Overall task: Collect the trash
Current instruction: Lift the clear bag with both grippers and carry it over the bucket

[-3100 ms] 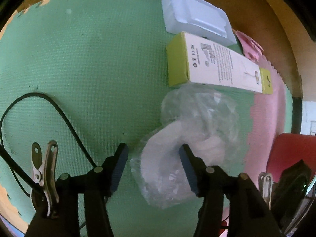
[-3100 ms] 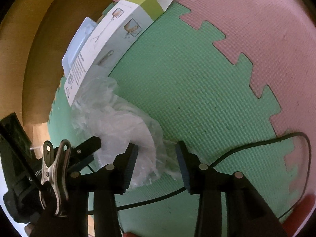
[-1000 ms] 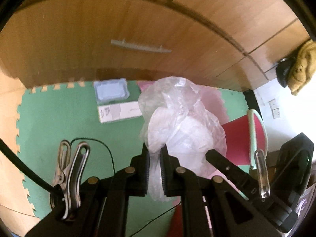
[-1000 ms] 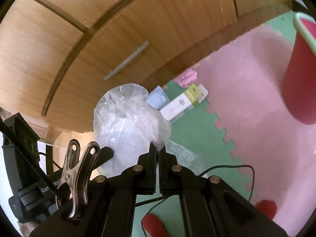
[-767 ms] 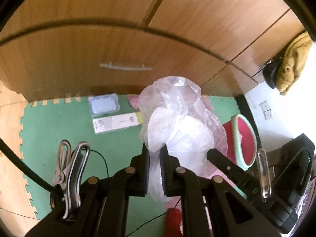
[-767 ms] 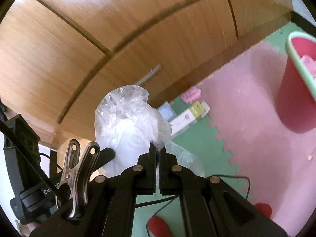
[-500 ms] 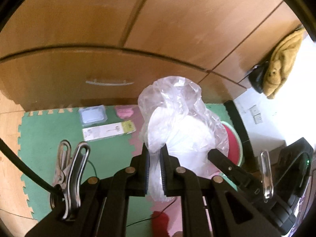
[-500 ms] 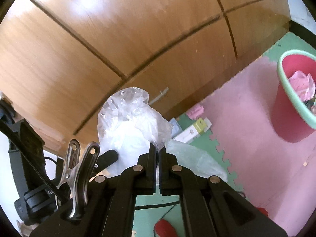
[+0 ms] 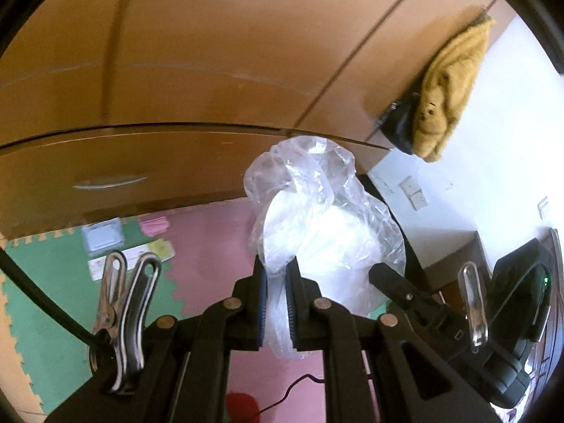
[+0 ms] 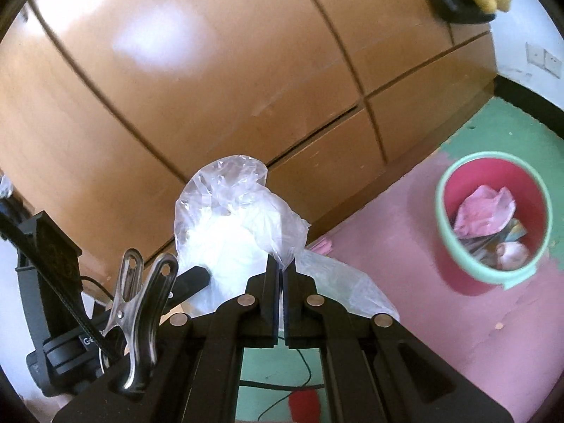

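The clear plastic bag (image 9: 328, 232), crumpled around something white, hangs in the air between both tools, above the foam floor mats (image 9: 46, 303). The left gripper (image 9: 276, 282) has its jaws nearly together, pinching a fold of the bag's film at its lower left. The right gripper (image 10: 281, 275) has its jaws pressed fully together on a thin corner of the same bag, whose bulk sits at about 10 o'clock from those fingertips.

In the right wrist view, a red bin with a green rim (image 10: 440, 218) stands on the pink mat at about 3 o'clock from the bag, holding pink crumpled trash (image 10: 484, 213). In the left wrist view, at about 9 o'clock from the bag, a white and green box (image 9: 134, 257), a pale blue tray (image 9: 102, 238) and a pink item (image 9: 153, 224) lie on the mats near the wooden cabinet (image 9: 211, 70). The box's printing is too blurred to read. The only writing visible is a partial "Ge" on the black device (image 10: 67, 345) at the lower left of the right wrist view.
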A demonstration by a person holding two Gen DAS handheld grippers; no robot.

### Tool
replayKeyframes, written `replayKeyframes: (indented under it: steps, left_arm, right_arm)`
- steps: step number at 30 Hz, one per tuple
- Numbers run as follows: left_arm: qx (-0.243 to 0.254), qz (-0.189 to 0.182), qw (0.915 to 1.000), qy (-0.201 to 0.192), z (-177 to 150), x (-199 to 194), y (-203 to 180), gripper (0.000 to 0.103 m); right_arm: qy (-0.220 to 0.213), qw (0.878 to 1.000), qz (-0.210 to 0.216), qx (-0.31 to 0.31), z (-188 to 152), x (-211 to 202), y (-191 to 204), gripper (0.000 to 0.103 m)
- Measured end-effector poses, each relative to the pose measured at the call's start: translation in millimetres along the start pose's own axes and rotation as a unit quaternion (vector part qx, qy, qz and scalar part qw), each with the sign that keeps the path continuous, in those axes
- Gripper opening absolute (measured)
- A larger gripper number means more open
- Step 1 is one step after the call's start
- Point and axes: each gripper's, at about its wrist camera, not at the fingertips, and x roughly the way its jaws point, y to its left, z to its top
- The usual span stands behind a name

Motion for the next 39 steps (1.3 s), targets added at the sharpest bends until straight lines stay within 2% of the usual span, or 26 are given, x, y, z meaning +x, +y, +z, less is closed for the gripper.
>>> replayKeyframes:
  steps: [9,14,29,39]
  left_arm:
    - [0.035,-0.031,0.9986,0.025,1,57,-66,0.010]
    - [0.054,-0.045,0.9966,0.044,-2,94,-93,0.010]
    - [0.068,-0.061,0.9909,0.099,-10,191,-126,0.010]
    - [0.085,-0.055,0.9852,0.139,-23,256,-148,0.010]
  right_arm:
    - [-0.055,0.998,-0.023,0.024,27,-38,-60,0.002]
    - [-0.074,0.995,-0.034,0.058,34,-44,-98,0.002]
    - [-0.094,0.987,-0.081,0.106,46,-34,-179,0.002]
    - [-0.092,0.978,-0.119,0.141,46,-23,-227,0.002]
